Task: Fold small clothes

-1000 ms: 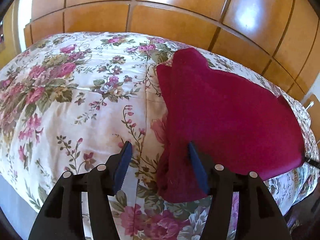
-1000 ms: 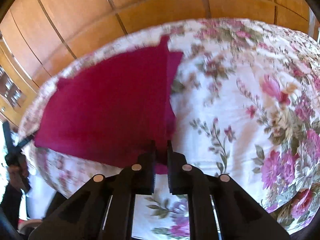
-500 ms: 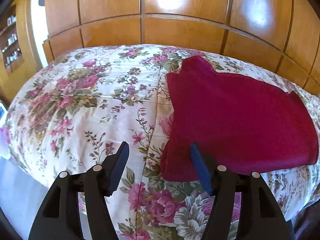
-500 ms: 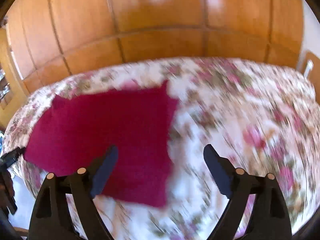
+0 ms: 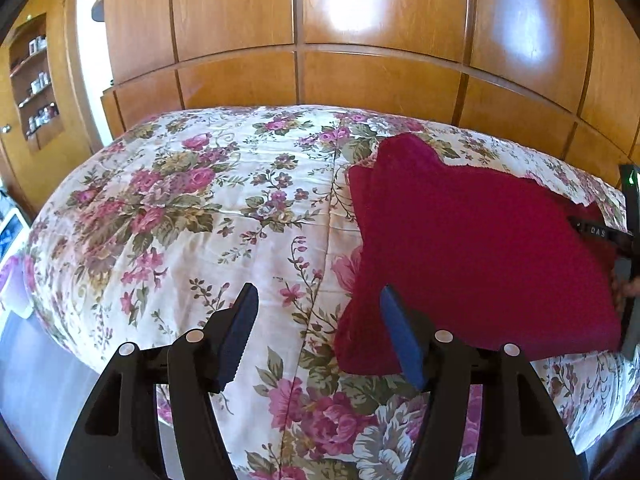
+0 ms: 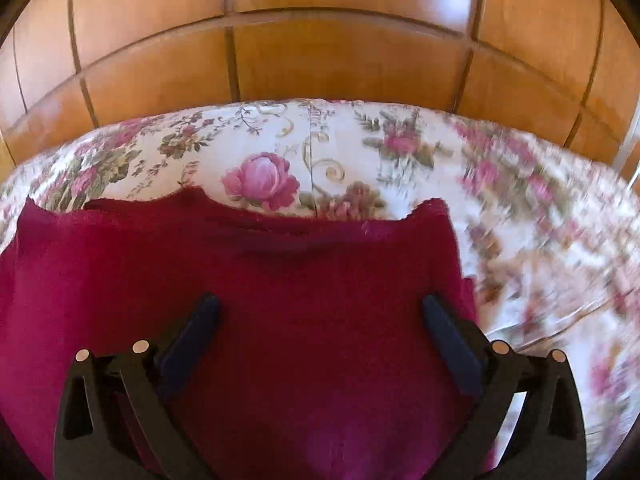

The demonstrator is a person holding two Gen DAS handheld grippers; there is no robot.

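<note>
lying flat: red garment (image 6: 312, 300) | on floral bedspread (image 5: 180, 220) | both grippers spread

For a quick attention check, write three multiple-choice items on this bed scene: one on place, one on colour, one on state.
1. Where does the garment lie?
A. on the bedspread
B. on a shelf
C. on the floor

2. What colour is the garment?
A. blue
B. dark red
C. white

3. How stands the right tool?
A. shut on the garment
B. shut and empty
C. open over the garment

Answers:
1. A: floral fabric shows around its edges in both views.
2. B: it is crimson all over.
3. C: its blue pads are spread wide with red cloth seen between them; the left tool is open too.
</note>
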